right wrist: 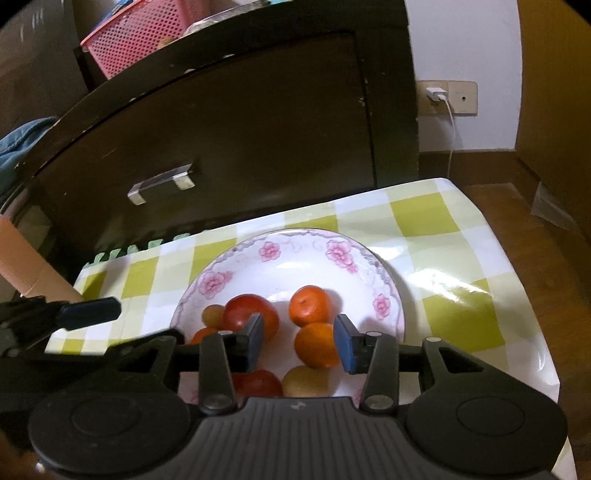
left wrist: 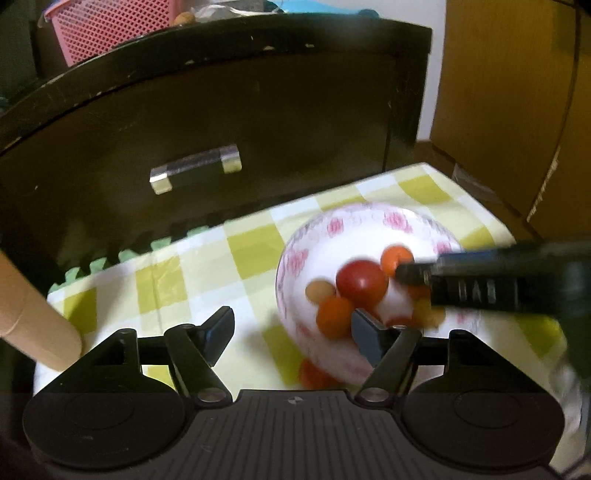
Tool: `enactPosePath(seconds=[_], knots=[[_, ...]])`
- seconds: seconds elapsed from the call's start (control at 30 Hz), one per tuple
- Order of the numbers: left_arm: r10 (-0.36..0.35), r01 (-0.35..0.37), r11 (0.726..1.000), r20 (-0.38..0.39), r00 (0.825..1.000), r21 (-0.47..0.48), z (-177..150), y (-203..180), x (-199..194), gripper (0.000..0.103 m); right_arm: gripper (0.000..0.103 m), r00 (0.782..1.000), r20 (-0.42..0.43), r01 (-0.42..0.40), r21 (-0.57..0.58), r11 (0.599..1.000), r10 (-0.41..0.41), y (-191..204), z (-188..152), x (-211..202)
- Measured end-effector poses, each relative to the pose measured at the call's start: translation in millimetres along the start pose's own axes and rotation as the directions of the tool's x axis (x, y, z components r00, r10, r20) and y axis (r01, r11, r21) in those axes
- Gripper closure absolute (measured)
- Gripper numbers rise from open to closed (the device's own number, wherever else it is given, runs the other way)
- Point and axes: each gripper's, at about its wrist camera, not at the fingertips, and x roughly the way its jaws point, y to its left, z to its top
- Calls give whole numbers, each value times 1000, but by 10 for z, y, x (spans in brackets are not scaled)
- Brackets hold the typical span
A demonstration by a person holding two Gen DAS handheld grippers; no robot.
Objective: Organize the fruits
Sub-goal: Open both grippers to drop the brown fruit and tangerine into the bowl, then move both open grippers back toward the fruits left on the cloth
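A white plate with pink flowers [right wrist: 280, 254] stands on the checked tablecloth and holds several fruits. Among them are a red tomato [right wrist: 251, 314], two oranges [right wrist: 310, 304] and a yellowish fruit [right wrist: 304, 380]. My right gripper [right wrist: 300, 343] hangs over the plate's near side. Its jaws stand apart around the nearer orange [right wrist: 317, 345], with a gap on the left side. My left gripper [left wrist: 291, 332] is open and empty at the plate's left rim [left wrist: 291, 258]. In the blurred left wrist view the right gripper's finger [left wrist: 413, 273] reaches in over the tomato [left wrist: 362, 284].
A dark cabinet [right wrist: 229, 140] with a metal handle [right wrist: 162, 184] stands right behind the table. A cardboard tube [left wrist: 33, 328] leans in at the left. A pink basket [right wrist: 144, 33] sits on top of the cabinet. The table ends at the right, above the wooden floor [right wrist: 535, 236].
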Motion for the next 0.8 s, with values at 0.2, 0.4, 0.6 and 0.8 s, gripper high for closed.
enactPosePath(seconds=[0.2,0.4,0.6,0.8], knots=[[-25,26,999,-44,999,29,-251,-22,11,27,63,1000,19,-19,-13,1000,20,84,-5,-132],[-47,49,998,-89,995,26,-400,-11,209,28,63,999,-11,-50,-57,997,49,267,-97,-177],[-65,68,997,-109,992,28,-497,-30,351,36,63,994,-63,-96,-65,993,92,450,-165,-167],[-80,81,997,-106,991,1,-485,12,306,62,63,990,-86,-112,-23,993,110,524,-235,-284]])
